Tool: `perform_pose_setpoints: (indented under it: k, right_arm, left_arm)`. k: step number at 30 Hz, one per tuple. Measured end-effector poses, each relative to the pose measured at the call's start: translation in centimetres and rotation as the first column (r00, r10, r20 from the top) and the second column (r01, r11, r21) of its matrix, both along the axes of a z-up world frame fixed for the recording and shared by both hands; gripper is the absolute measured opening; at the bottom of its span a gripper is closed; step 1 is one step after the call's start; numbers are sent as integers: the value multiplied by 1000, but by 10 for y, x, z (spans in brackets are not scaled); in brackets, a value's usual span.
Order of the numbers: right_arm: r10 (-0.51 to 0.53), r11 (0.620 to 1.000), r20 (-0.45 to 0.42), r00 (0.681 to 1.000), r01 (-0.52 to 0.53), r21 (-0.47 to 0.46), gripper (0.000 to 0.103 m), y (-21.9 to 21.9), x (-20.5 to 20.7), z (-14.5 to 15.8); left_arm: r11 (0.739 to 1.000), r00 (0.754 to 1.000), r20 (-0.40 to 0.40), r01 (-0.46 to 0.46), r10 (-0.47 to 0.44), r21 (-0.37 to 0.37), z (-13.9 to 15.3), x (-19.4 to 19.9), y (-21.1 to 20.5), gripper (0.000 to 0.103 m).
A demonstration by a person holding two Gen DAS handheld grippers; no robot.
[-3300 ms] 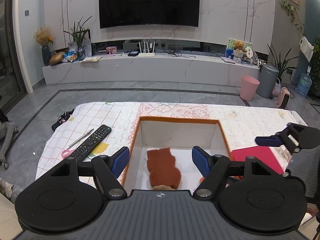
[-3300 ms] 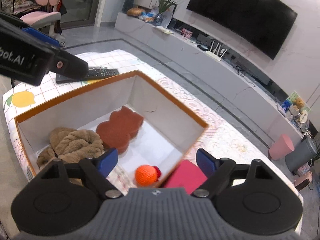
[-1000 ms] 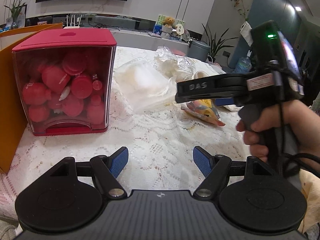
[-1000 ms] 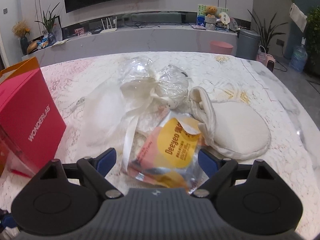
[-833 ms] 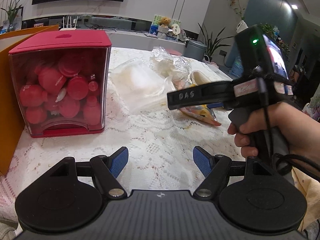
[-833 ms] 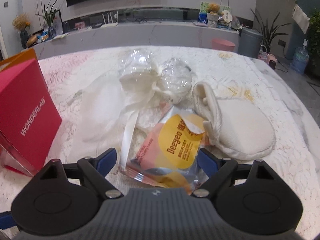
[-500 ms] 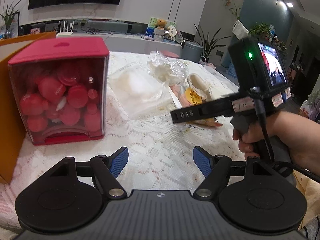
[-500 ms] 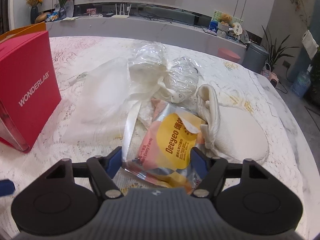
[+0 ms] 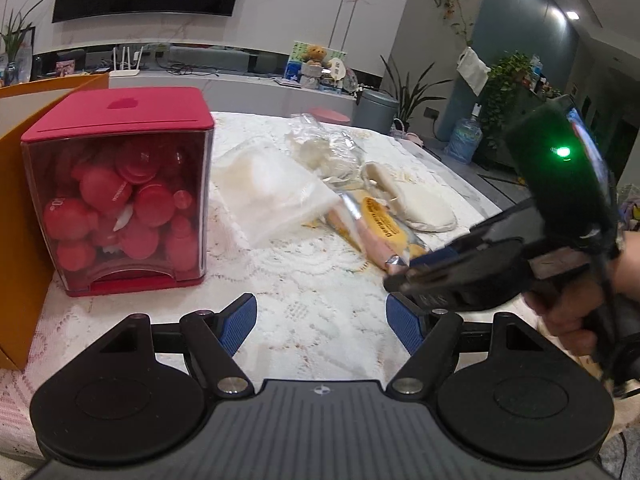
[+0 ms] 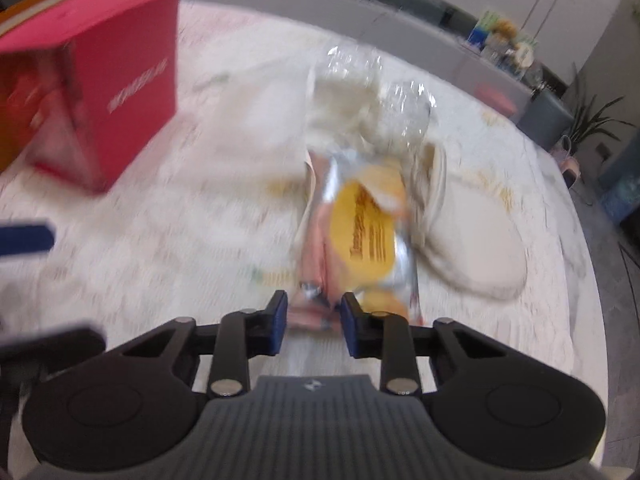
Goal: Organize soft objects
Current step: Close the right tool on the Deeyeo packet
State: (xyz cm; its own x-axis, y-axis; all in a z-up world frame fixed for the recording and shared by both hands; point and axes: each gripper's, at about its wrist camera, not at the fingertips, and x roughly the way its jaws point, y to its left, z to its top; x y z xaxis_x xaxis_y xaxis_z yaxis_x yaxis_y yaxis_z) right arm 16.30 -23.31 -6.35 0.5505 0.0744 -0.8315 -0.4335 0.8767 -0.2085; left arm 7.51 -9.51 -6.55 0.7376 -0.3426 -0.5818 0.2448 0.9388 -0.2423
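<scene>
The snack packet [image 10: 360, 236] was a crinkled clear-and-silver pouch with a large yellow label and pink contents, lying on the lace-covered desk [image 9: 312, 304] at the centre of the right wrist view. Its long axis ran from the lower centre of that frame up toward the top, the near end reaching down between the fingers. The print on the label was smeared by motion blur and could not be read.

The right gripper [image 10: 314, 322] was closing its jaws, with the packet's near end between the blue pads [image 10: 278, 322]; the pads appeared to press on it, though the blur left that contact uncertain. In the left wrist view a hand [image 9: 576, 316] held that gripper at the right edge, partly cut off by the frame.

The left gripper [image 9: 321, 323] stood wide open at the lower centre of its view, holding nothing.

A cream slipper [image 10: 472, 240] lay just right of the packet, touching it. A clear bag [image 9: 276, 192] lay at centre, and a red box [image 9: 120, 192] stood at the left.
</scene>
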Motion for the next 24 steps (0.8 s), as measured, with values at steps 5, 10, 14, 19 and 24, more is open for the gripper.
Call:
perform_pose_setpoints:
  k: [5,10,14,19,24]
  right_arm:
    - [-56,996,-21,998,58,75,50,-22,-8,8]
    - [-172,969,86,981,153,193,89,-33,8,11]
    - [-262,923,102,960,218,317,94,-40,22,4]
    - [-213,944,78,974,184,275,94,-29,36,-11]
    - [-145,960,84,986,119,253,69,-35,29,-14]
  left_arm:
    - [1000,1000,14,7,-7,2,2,-3,-3,87]
    - [1000,1000,15,-5,5,-4,4,1,0,87]
    - [1000,1000,13,-24,24,3,2,4,3,87]
    - [999,999,-5,-40,40,-10,0,8,7,87]
    - [999,999,5,-40,39,20,0,6,6,87]
